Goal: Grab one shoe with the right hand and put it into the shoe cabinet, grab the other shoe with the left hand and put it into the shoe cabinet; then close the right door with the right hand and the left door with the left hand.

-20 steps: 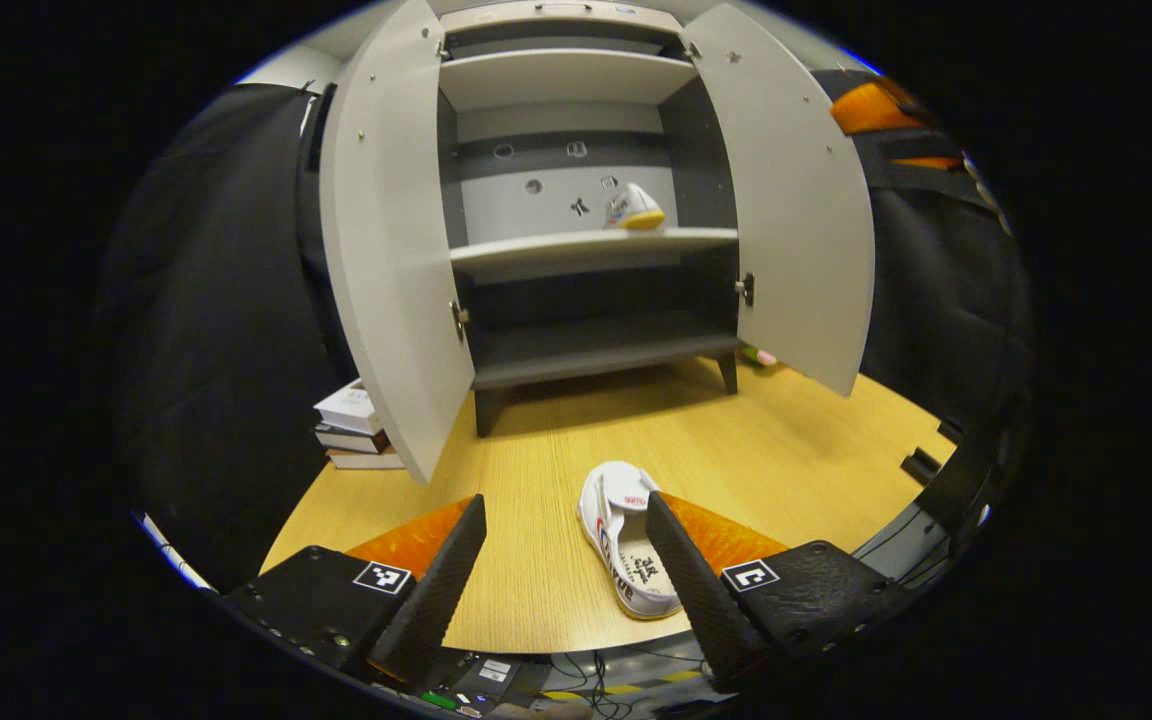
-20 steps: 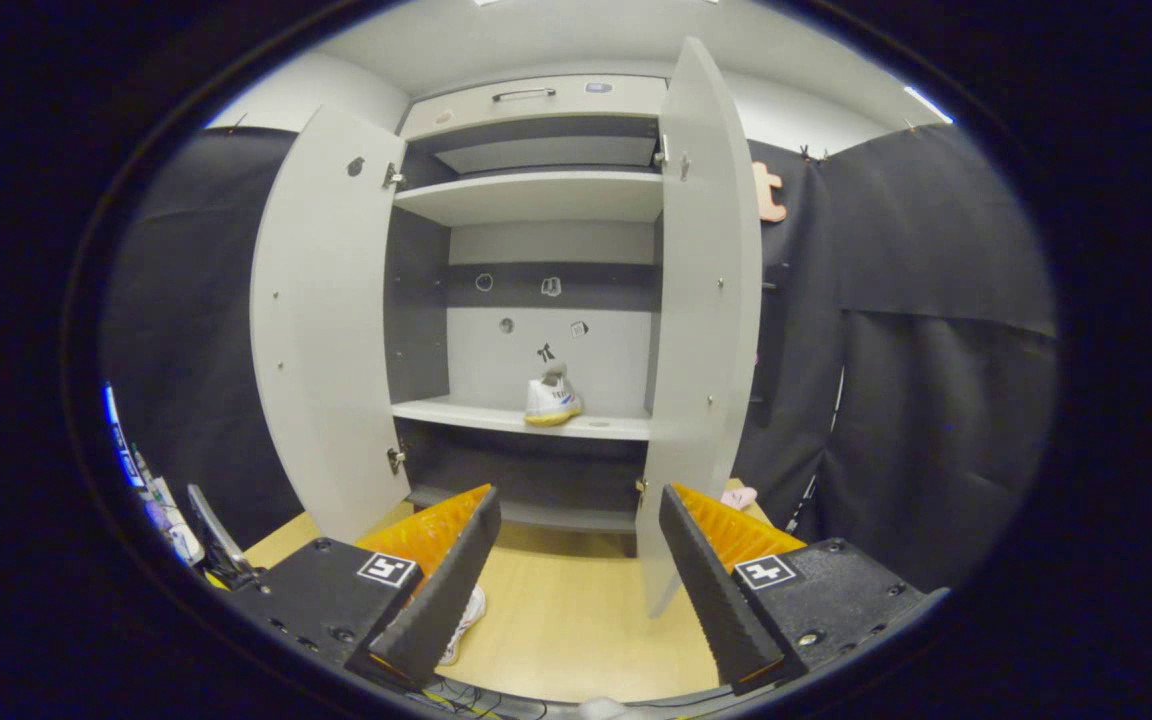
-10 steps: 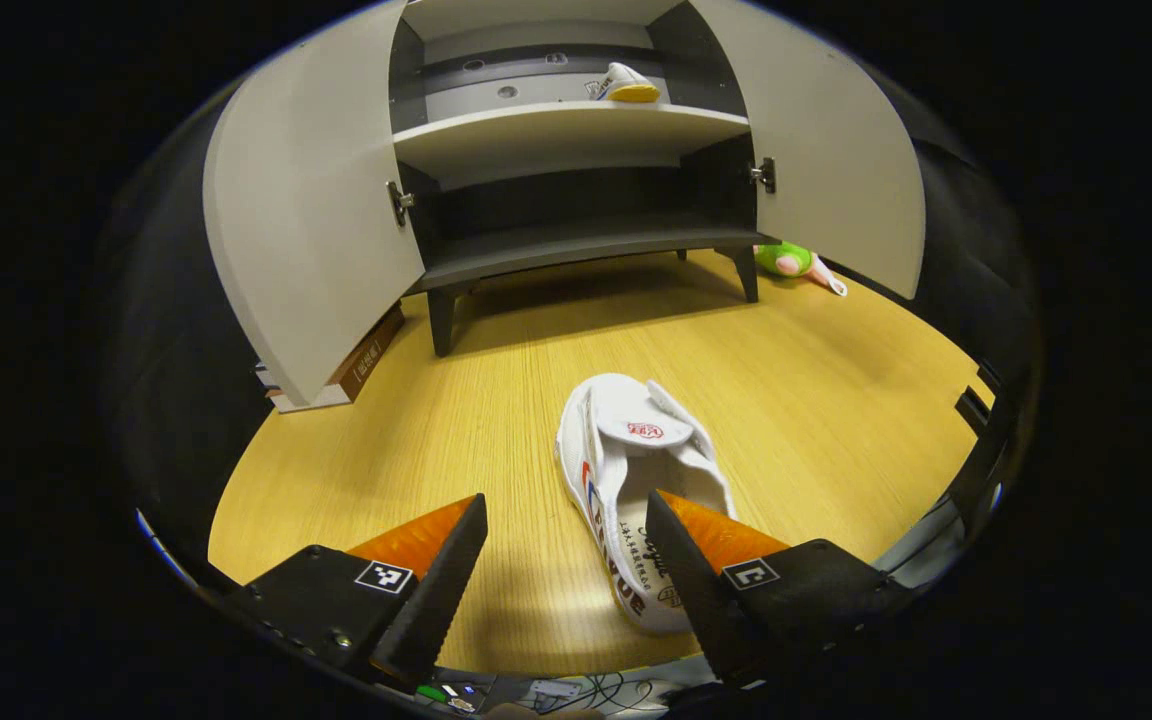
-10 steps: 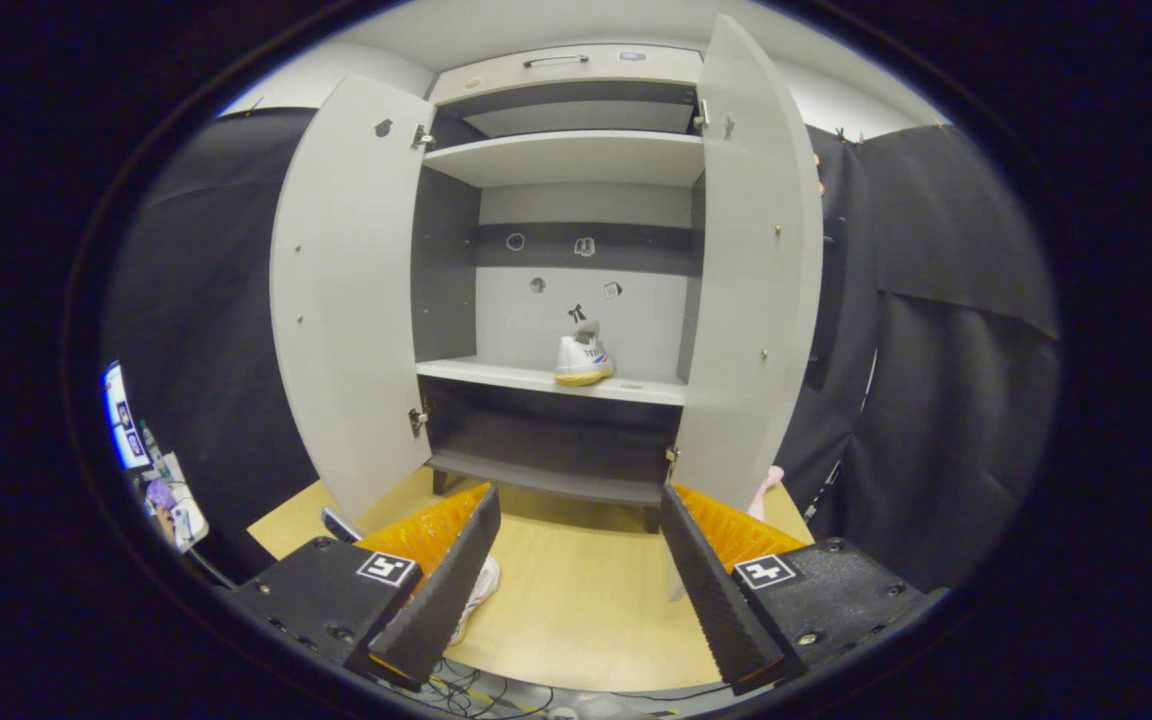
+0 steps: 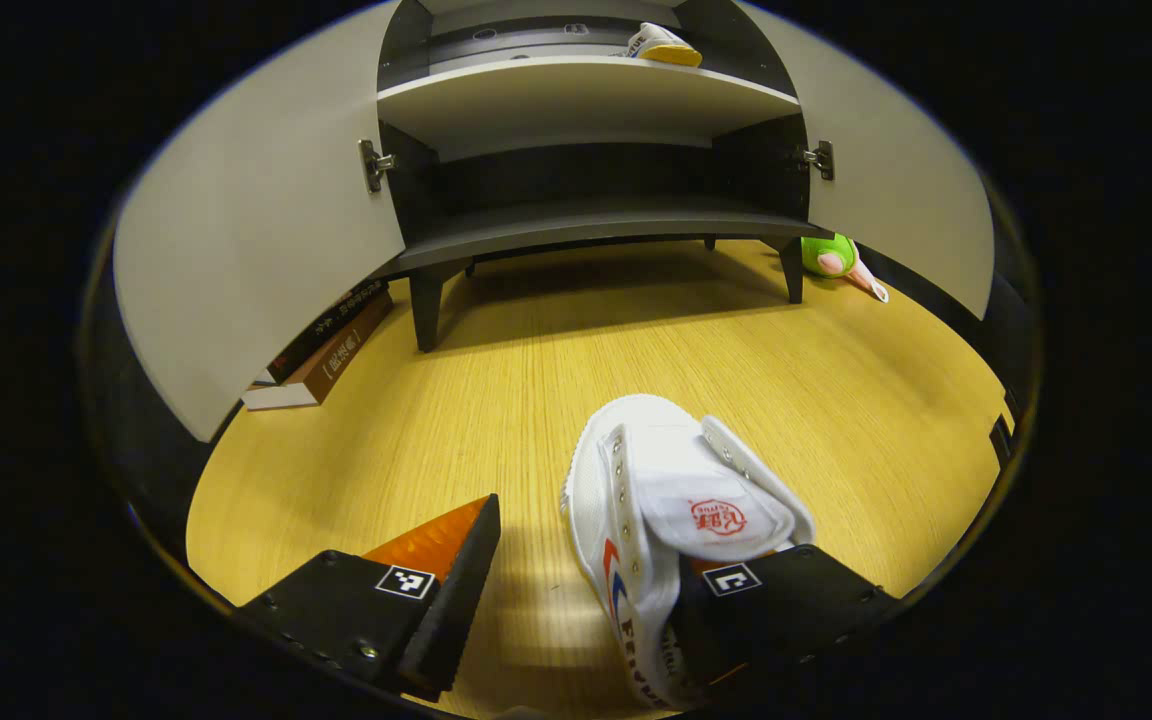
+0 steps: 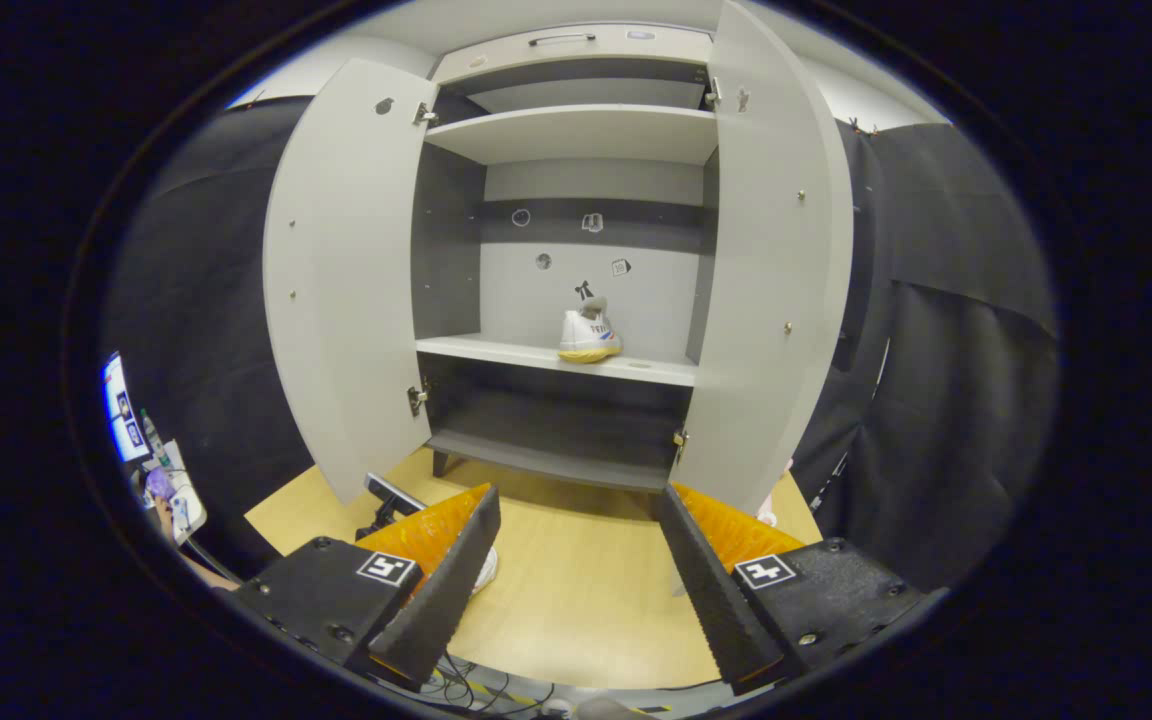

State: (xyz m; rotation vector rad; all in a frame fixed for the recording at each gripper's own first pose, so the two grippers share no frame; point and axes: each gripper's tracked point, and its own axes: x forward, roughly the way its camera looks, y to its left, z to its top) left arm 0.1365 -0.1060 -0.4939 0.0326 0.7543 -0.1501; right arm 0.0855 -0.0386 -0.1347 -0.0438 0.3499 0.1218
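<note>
Your left hand-held gripper [image 5: 576, 600] gapes wide, gripping nothing, one finger inside the white sneaker [image 5: 676, 520]. Straddle its side wall squarely before squeezing. The right hand-held gripper [image 6: 576, 590] hangs open and empty facing the shoe cabinet [image 6: 576, 130].

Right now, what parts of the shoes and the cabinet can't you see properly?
- Left gripper view: the floor shoe has its heel end hidden behind the left tool and cut off by the picture's lower edge.
- Left gripper view: the shelf shoe is cut off at the top edge.
- Right gripper view: the stickers on the cabinet back are too small to make out.
</note>
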